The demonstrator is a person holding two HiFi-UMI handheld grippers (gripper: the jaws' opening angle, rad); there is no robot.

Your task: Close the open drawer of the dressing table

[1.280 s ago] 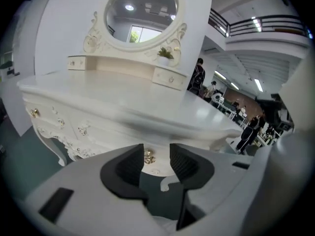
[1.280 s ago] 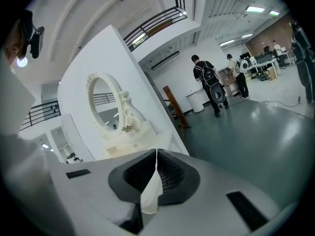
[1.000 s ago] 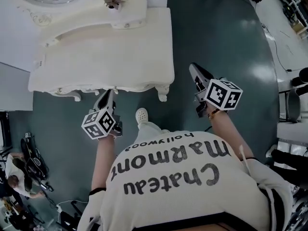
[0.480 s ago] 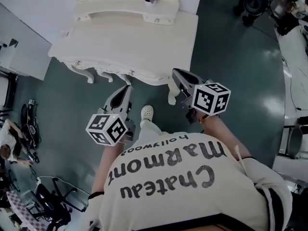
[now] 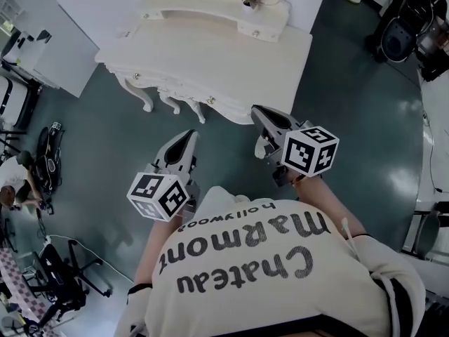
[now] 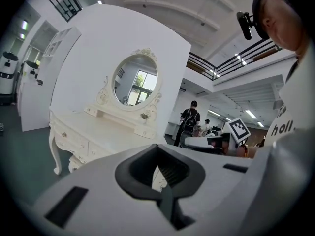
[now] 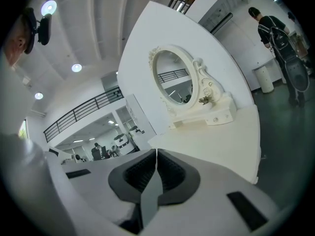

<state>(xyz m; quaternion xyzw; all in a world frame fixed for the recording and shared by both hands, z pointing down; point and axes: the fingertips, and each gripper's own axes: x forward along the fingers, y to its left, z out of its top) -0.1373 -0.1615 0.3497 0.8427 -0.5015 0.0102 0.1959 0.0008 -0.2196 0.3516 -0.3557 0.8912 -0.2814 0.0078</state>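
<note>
Cream-white dressing table stands ahead of both grippers, its long front edge slanting across; no drawer looks pulled out. The right gripper, nearer the front corner, and the left gripper are both closed, empty, apart from it.

**Operator's kit, seen over the feed**

I note a cream knit sweater. Dark block lettering runs across it, "Chateau Marmont", with a smaller "hollywood". Its short sleeves are edged with a dark band. The left claw and right claw have pale grey moulded shells, dark ribbed pads and dark rectangular slots on the flanks. Each carries a white cube printed with black square markers.
</note>
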